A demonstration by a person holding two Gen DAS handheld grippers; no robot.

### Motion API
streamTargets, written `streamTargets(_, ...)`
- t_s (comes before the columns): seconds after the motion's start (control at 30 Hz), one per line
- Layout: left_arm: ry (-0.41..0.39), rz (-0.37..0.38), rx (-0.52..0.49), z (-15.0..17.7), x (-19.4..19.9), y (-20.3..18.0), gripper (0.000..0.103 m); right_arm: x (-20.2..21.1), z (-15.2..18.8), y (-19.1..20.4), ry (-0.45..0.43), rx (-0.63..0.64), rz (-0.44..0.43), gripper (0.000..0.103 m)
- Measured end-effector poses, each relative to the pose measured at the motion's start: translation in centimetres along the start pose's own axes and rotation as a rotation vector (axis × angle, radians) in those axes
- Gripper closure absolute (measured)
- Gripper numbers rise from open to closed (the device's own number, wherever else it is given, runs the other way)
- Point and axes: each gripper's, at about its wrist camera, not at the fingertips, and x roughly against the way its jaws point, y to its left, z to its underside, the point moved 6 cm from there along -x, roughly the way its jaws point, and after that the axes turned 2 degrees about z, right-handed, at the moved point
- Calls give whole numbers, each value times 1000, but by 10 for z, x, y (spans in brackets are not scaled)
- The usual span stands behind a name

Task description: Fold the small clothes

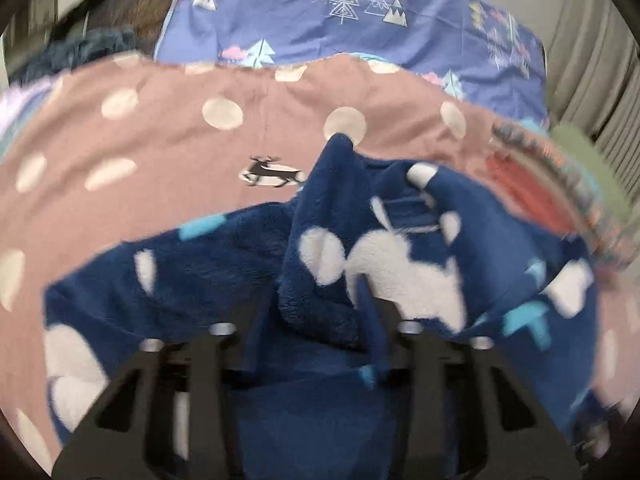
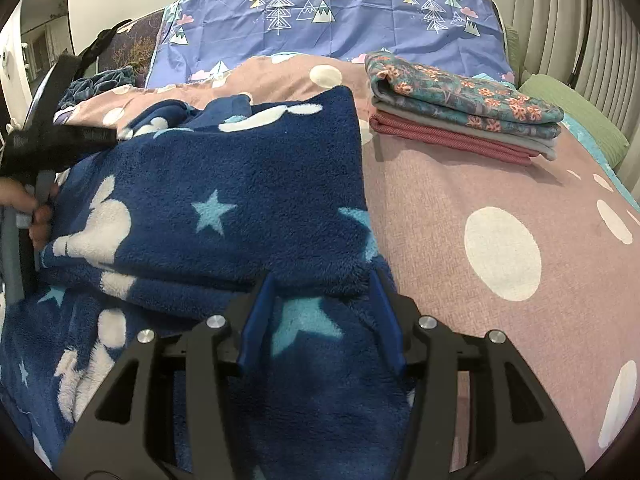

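A dark blue fleece garment with white shapes and light blue stars lies on the pink dotted bedcover, its upper layer folded over. My right gripper stands open at the near edge of that fold, with fleece lying between its blue fingers. In the blurred left wrist view, a bunched fold of the same fleece garment rises between the fingers of my left gripper, which is shut on it. The left gripper also shows at the fleece's far left edge, with a hand behind it.
A stack of folded clothes sits at the back right of the bed and appears blurred as a stack on the right. A blue tree-print pillow lies at the head, a green cushion and curtains on the right, and a dark teal cloth far left.
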Motion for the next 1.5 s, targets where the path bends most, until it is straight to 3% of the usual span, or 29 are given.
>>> streamTargets(0.13, -28, -70, 13, 7, 10, 20, 73, 0, -1, 1, -1, 4, 1, 52)
streamTargets(0.27, -50, -154, -47, 6, 33, 19, 72, 0, -1, 1, -1, 3, 2, 52)
streamTargets(0.33, -94, -110, -86, 9, 62, 14, 72, 0, -1, 1, -2, 3, 0, 52)
streamTargets(0.4, -152, -35, -100, 20, 99, 8, 64, -1, -1, 0, -2, 3, 0, 52)
streamTargets(0.47, -195, 49, -117, 38, 128, 1, 42, -1, -1, 0, -2, 3, 0, 52)
streamTargets(0.5, -192, 85, -156, 56, 135, -5, 41, -1, -1, 0, -1, 4, 1, 52)
streamTargets(0.53, -152, 69, -198, 71, 127, -9, 41, -1, -1, 0, -1, 4, 1, 52)
streamTargets(0.6, -1, -57, -312, 108, 87, -12, 39, -1, -1, 0, -1, 7, 5, 51)
streamTargets(0.63, -67, -74, -340, 118, 85, -13, 40, -1, -1, 0, -2, 12, 6, 51)
streamTargets(0.7, -70, -71, -306, 112, 102, -14, 40, -1, -1, 0, -3, 17, 17, 51)
streamTargets(0.73, -76, -42, -247, 107, 115, -12, 41, -1, -1, -2, -6, 12, 15, 46)
streamTargets(0.77, -96, 1, -208, 105, 128, -12, 40, -1, -1, -5, -3, -2, 25, 29)
streamTargets(0.83, -164, 57, -177, 108, 162, -12, 39, -3, 3, -16, 28, -62, 18, 26)
streamTargets(0.93, -213, 15, -230, 136, 198, -4, 31, 12, 8, -39, 29, -198, -104, 33)
streamTargets(1.0, -203, -11, -242, 162, 210, 5, 30, 38, 17, -52, 10, -262, -152, 53)
streamTargets(1.07, -173, -42, -226, 184, 215, 21, 29, 65, 29, -49, 16, -239, -237, 79)
streamTargets(1.1, -152, -72, -205, 197, 218, 32, 29, 77, 35, -44, 24, -205, -278, 84)
streamTargets(1.2, -118, -112, -109, 223, 231, 61, 29, 124, 69, -14, 44, -27, -352, 87)
streamTargets(1.27, -121, -81, -20, 237, 244, 75, 29, 145, 100, 11, 86, 83, -421, 87)
streamTargets(1.37, -119, -100, 31, 251, 253, 86, 27, 166, 165, 60, 224, 249, -569, 91)
streamTargets(1.4, -114, -110, 29, 254, 254, 87, 27, 174, 188, 77, 219, 305, -557, 91)
streamTargets(1.47, -102, -117, 33, 264, 256, 90, 27, 192, 199, 92, 96, 423, -470, 93)
streamTargets(1.5, -95, -117, 41, 268, 256, 91, 27, 197, 199, 95, 89, 437, -481, 94)
